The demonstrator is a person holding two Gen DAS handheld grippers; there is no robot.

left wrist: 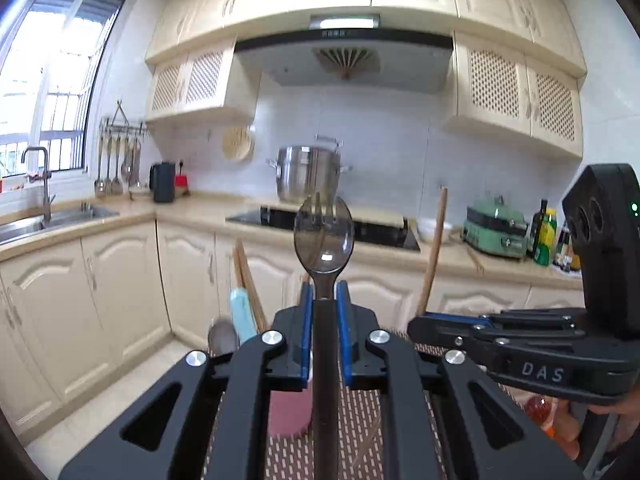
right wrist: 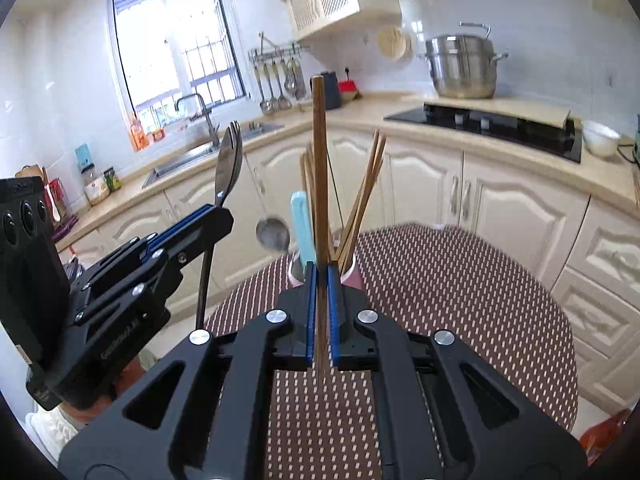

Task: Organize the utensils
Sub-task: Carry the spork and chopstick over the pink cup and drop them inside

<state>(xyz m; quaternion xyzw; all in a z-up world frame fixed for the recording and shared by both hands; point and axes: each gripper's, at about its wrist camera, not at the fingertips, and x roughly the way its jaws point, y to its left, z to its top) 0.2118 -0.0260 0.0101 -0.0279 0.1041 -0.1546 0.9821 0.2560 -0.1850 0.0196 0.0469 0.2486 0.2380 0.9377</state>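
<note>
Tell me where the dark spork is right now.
The dark spork is clamped upright in the left gripper, above the patterned table, left of the pink holder.

A round table (right wrist: 460, 280) is wearing a brown woven cover dotted with pale marks; a pink utensil cup (right wrist: 354, 274) is standing directly on it near the far edge, partly hidden in the right wrist view; in the left wrist view the cup (left wrist: 290, 412) is sitting on the same cover (left wrist: 360, 420).
</note>
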